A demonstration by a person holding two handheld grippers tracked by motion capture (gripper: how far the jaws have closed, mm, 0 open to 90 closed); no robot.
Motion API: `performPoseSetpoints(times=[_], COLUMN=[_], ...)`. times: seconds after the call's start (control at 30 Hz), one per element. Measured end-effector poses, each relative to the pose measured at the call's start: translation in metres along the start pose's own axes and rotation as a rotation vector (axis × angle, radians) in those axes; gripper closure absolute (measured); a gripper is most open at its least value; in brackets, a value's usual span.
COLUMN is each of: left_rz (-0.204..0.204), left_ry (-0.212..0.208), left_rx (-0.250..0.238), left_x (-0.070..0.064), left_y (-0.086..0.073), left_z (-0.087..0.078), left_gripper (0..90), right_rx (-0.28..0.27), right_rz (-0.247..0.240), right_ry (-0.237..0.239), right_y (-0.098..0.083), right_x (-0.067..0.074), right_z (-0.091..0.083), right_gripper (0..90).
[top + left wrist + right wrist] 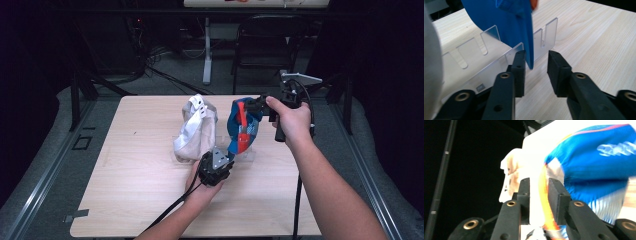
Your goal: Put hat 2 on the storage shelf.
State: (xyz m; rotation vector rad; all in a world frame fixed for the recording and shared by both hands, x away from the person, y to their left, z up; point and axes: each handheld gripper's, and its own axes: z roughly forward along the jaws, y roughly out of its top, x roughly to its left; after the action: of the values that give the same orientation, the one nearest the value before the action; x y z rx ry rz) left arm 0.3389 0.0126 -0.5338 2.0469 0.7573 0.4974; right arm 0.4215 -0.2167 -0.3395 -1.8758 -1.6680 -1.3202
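Blue cap (243, 125) stands upright mid-table on the clear slotted rack (499, 47), just right of the white cap (196, 129). Left gripper (537, 65) at the cap's near bottom edge: jaws apart, blue brim between them, not clamped. Right gripper (539, 195) at the far top: jaws nearly closed on the orange strap (544, 202).

I am working in what looks like a lab or recording studio rather than a home. My pale wooden table (135, 200) stands alone on grey carpet (45, 150), ringed by dark metal frame rails (75, 100). Beyond it, cables (150, 65) snake across the floor beside a white stand leg (207, 55) and a black folding chair (265, 45), all in dim, blacked-out surroundings.
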Motion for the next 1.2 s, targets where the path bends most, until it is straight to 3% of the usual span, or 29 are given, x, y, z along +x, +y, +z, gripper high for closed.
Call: performPoseSetpoints(times=[0.2, 0.33, 0.47, 0.67, 0.9, 1.07, 1.2], left_rz=[-0.024, -0.022, -0.025, -0.039, -0.051, -0.058, -0.054], left_ry=[-0.026, -0.029, -0.030, -0.031, -0.006, 0.026, 0.046], left_rx=[-0.006, -0.018, -0.029, -0.028, -0.017, -0.008, 0.000], left_x=[0.003, 0.002, 0.006, 0.014, 0.033, 0.050, 0.058], left_y=[-0.009, -0.012, -0.016, -0.025, -0.043, -0.059, -0.069], left_z=[-0.013, -0.018, -0.026, -0.042, -0.069, -0.087, -0.097], left_gripper=[63.9, 62.5, 61.6, 58.3, 53.7, 51.1, 49.6], right_rx=[0.007, 0.002, -0.003, -0.012, -0.032, -0.038, -0.062], right_rz=[-0.065, -0.079, -0.141, -0.184, -0.261, -0.290, -0.345], right_ry=[-0.064, -0.077, -0.133, -0.161, -0.195, -0.210, -0.244], right_y=[-0.006, -0.009, -0.017, -0.029, -0.058, -0.082, -0.109], right_x=[0.001, 0.001, -0.003, -0.012, -0.031, -0.055, -0.074], right_z=[-0.007, -0.008, -0.012, -0.013, -0.014, -0.013, -0.010], right_gripper=[66.3, 65.1, 61.9, 59.6, 55.2, 54.0, 54.0])
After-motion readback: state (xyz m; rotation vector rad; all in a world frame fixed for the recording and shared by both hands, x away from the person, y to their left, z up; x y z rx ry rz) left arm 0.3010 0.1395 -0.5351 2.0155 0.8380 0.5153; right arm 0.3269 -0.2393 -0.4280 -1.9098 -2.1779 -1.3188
